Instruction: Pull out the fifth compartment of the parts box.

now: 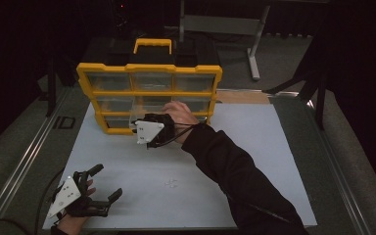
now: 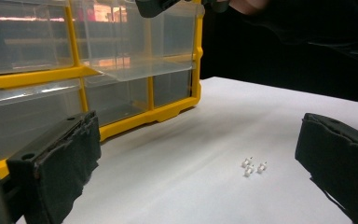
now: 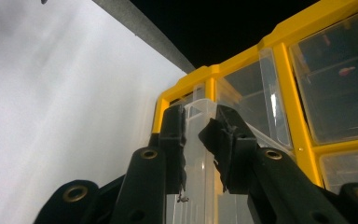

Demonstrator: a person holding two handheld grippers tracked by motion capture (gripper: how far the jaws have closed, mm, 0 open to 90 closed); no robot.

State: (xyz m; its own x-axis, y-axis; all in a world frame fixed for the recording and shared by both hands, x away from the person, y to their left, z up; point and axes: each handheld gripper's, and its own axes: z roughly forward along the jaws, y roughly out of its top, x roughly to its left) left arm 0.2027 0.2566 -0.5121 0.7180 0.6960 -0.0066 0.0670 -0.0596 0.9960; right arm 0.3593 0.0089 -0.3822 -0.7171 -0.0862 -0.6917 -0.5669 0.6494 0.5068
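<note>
White table (image 1: 254,161) carries a yellow organizer (image 1: 149,68) at its far edge. My right gripper (image 3: 200,126) is clamped on the clear drawer (image 3: 200,158), part pulled out of the organizer's middle row. Left gripper (image 1: 105,183) spread wide, well in front; tiny clear bits (image 2: 252,166) between.

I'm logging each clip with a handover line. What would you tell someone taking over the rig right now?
Right gripper: shut on the front wall of a clear drawer, which sticks partly out of the middle row of the yellow organizer.
Left gripper: open, holding nothing, low over the near left of the white table.
Small clear parts: a loose cluster on the table, between the left gripper's jaws but apart from them.
Done: drawer gripped and partly out.
Left: probably get the parts into the drawer and push it back in; that is a guess.
</note>
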